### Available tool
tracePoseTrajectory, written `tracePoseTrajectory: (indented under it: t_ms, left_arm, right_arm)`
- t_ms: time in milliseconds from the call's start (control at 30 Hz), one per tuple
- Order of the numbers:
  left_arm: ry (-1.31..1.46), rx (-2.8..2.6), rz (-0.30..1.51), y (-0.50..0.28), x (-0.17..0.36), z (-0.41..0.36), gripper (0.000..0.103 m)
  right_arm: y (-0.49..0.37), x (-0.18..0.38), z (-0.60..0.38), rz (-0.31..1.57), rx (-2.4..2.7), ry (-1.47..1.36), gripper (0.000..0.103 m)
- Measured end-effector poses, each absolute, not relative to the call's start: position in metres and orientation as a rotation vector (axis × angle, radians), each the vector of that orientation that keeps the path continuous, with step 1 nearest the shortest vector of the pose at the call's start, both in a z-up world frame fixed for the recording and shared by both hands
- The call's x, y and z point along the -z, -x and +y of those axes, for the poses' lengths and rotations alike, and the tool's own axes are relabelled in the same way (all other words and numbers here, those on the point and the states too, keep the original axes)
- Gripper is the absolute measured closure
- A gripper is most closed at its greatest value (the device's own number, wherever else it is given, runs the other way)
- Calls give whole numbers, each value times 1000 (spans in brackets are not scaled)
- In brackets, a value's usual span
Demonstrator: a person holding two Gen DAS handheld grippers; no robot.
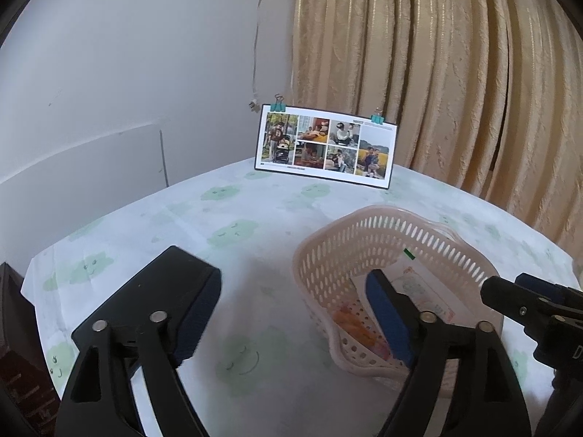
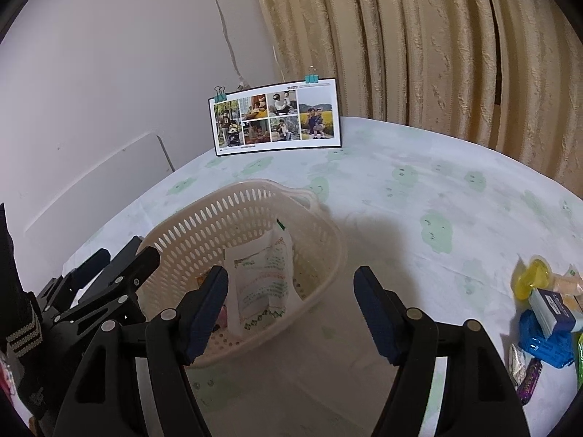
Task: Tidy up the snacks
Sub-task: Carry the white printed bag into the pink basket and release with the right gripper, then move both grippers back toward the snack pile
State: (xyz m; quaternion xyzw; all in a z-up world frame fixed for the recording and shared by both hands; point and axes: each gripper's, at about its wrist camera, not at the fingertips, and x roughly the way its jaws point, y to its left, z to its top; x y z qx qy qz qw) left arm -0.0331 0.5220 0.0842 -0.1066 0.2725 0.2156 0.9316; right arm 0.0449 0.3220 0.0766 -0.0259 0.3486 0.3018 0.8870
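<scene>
A pale perforated plastic basket (image 1: 368,235) (image 2: 233,204) stands on the table. It holds a white snack packet with green print (image 2: 262,280) (image 1: 419,286) and an orange snack (image 1: 355,327). My left gripper (image 1: 291,313) is open and empty; its right finger overlaps the basket's near side and its left finger hangs over the cloth. My right gripper (image 2: 291,309) is also open and empty, with its left finger at the basket's near rim. Loose snacks lie at the far right: a yellow jelly cup (image 2: 532,276), a blue-and-white box (image 2: 554,309), a blue packet (image 2: 543,344) and small foil wrappers (image 2: 524,375).
A photo card (image 1: 324,145) (image 2: 275,118) with binder clips stands at the table's back edge, before a white wall and beige curtain (image 2: 437,43). The tablecloth (image 2: 419,211) has green cloud faces. Each gripper shows in the other's view: right gripper (image 1: 510,286), left gripper (image 2: 124,255).
</scene>
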Motion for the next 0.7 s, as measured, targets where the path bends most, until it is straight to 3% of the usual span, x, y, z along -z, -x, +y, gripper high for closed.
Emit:
tracePoseTrajectory:
  t_ms: [700]
  left_arm:
    - [145, -395, 546, 35, -104, 485, 16]
  right_arm:
    - [-44, -66, 255, 745, -523, -41, 34]
